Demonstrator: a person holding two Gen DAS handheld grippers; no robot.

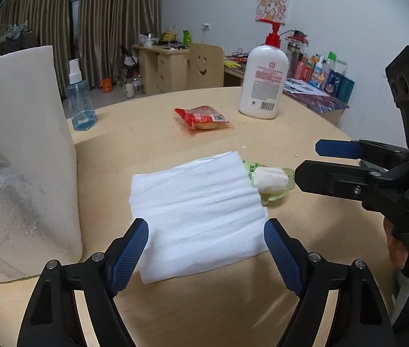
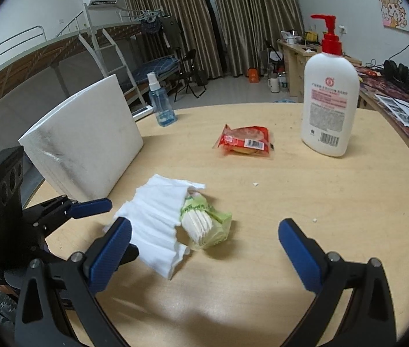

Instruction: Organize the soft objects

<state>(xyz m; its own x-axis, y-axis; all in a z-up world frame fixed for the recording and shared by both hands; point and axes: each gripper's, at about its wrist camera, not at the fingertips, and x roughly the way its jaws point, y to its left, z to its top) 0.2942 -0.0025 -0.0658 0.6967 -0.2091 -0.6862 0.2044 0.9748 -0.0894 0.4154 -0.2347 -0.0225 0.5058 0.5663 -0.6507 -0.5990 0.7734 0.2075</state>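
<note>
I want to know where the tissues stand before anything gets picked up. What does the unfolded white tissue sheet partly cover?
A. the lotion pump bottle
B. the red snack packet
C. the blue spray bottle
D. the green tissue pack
D: the white tissue sheet lies over one end of the green tissue pack, whose other end sticks out, while the snack, spray and lotion stand apart farther back on the table.

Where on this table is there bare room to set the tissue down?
Bare wood lies between the tissue pack, red snack packet and lotion bottle, reaching the table's right edge. It is crowded at the left, where the white foam block stands close beside the unfolded tissue.
</note>
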